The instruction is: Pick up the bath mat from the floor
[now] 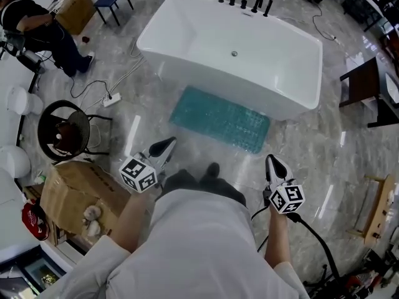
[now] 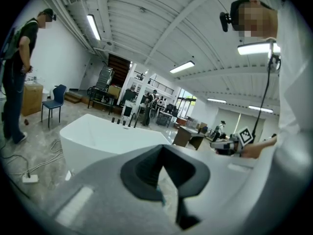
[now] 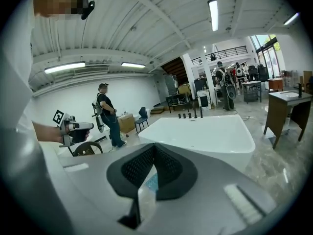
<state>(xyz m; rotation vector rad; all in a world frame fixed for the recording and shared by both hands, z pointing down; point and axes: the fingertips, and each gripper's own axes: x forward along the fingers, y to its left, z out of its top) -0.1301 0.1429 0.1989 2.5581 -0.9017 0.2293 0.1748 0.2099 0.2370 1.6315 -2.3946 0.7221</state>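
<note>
You stand on a pale marble floor (image 1: 324, 148) facing a white bathtub (image 1: 230, 55), which sits at a slant and has a row of black taps (image 1: 244, 4) on its far rim. The teal bath mat (image 1: 221, 118) lies flat on the floor right against the tub's near side, ahead of you and between your two arms. It is well apart from both tools. To your left a cardboard box (image 1: 78, 192) sits near your elbow, with a round black chair (image 1: 62, 129) just beyond it. Your left gripper (image 1: 163, 147) hovers low over bare floor short of the mat's left end, with its jaws clenched together on nothing. Your right gripper (image 1: 275, 167) is held short of the mat's right end, and it too is clenched and empty. The thin sliver of teal past each closed tip in the gripper views seems to be the mat farther off, though it is too small to be sure. A white power strip (image 1: 112, 99) lies on the floor beside the chair.
</note>
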